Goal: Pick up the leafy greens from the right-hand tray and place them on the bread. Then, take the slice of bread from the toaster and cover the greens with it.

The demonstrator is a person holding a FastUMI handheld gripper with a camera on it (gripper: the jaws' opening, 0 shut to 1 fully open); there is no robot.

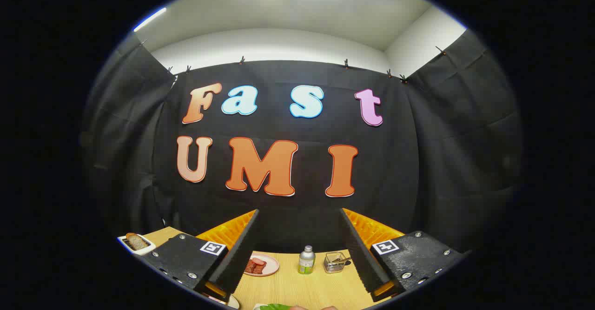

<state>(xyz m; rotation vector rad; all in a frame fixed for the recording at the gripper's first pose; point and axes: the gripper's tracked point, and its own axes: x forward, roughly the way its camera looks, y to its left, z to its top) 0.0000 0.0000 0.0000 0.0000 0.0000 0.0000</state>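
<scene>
- The gripper [300, 249] is held level above a wooden table [297, 291], its two fingers [239, 249] spread wide apart with nothing between them.
- Each finger shows a black ridged inner pad, an orange body behind it and a black plate with a square marker on top.
- The greens [275, 307] — a thin sliver of bright green leaf — sit right at the near edge of the table, below and behind the fingertips, roughly centred between the two fingers. Most of the leaf is cut off, so I cannot tell what it rests on.
- Just beside the greens, towards the right finger, there is a small pale rounded shape; too little of it shows to name it.
- Under the left finger, a bit of a white plate [231, 302] rim peeks out.
- Ahead of the fingers, in the gap between them, a pink plate [272, 267] holds reddish meat slices [255, 266], close by the left finger's tip.
- Next along is a small bottle [307, 260] with a silver cap and a green label, upright, near the middle of the gap.
- Beside the bottle, nearer the right finger, stands a small wire basket [335, 261] with something thin inside.
- Off beyond the left finger, well apart from the rest, a white toaster [135, 244] sits at the table's far left — a brown bread slice [136, 240] is in it.
</scene>
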